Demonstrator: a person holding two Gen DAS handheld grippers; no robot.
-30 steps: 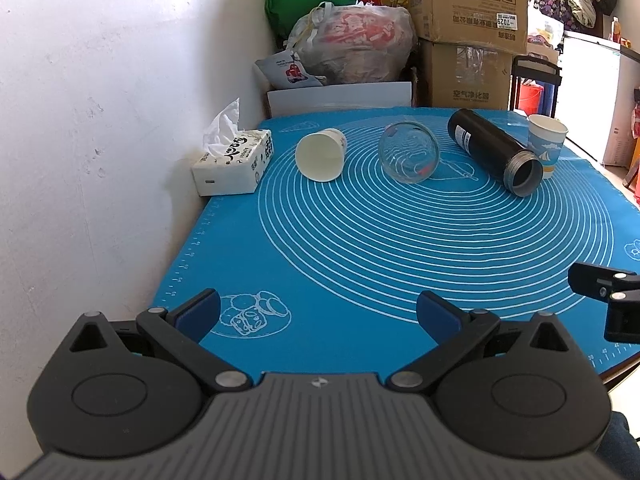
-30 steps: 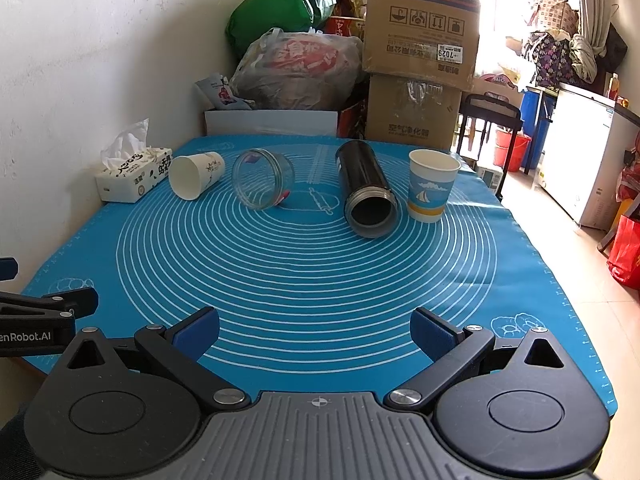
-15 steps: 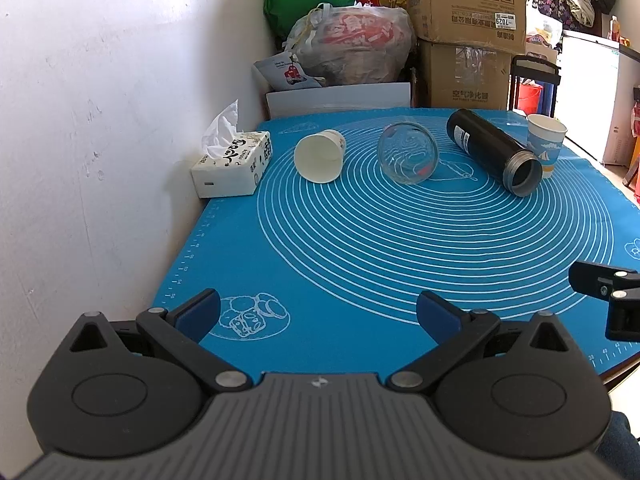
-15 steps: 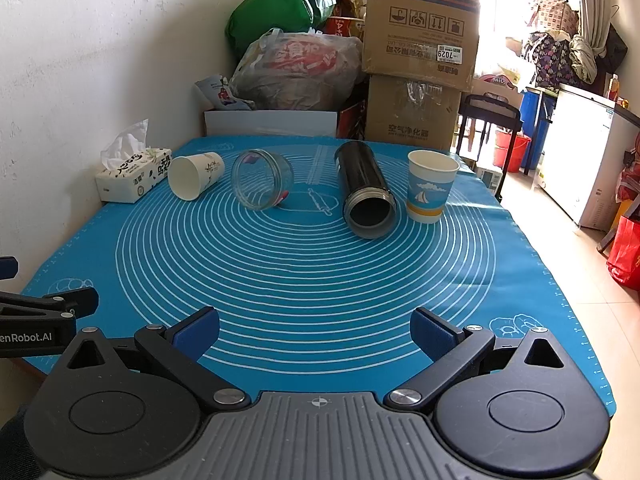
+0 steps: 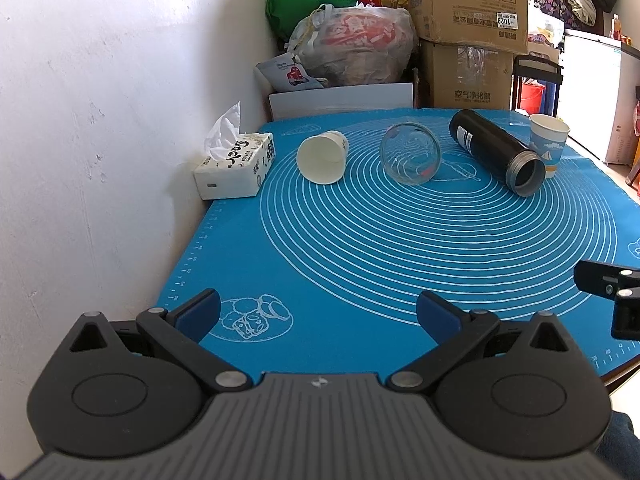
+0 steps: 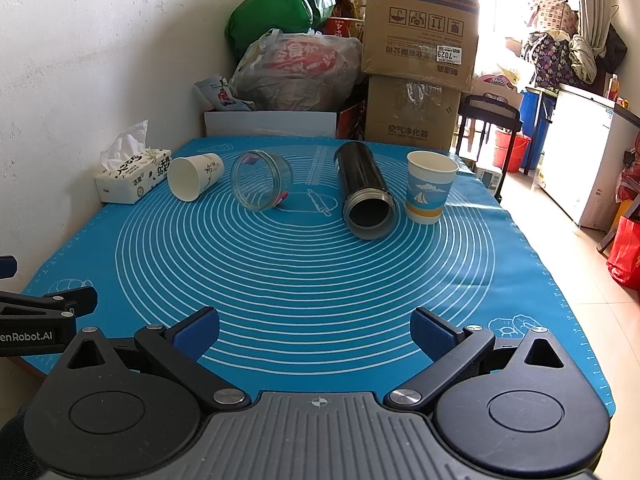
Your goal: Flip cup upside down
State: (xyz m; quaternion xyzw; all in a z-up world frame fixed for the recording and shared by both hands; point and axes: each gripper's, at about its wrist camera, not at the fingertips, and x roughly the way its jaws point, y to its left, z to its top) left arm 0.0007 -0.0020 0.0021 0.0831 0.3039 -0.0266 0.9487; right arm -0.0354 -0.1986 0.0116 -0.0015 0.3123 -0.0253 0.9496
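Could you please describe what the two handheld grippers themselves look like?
The left gripper and right gripper look alike: ribbed grey body, black round-ended housings, black linkage arms with silver pivots, blue finger pads. White lettering ending "enRobot.AI" marks the left one's side.

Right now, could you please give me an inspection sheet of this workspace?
Surface: blue mat with white rings covers the table.
Job's things: white paper cup, glass jar and black flask lie on their sides; blue paper cup stands upright beside the flask's mouth.
Clutter: tissue box against the wall.
Grippers: left gripper and right gripper open, empty, over the mat's near edge.
Cables: nothing seen.
Surroundings: cardboard boxes, green bag, white freezer.
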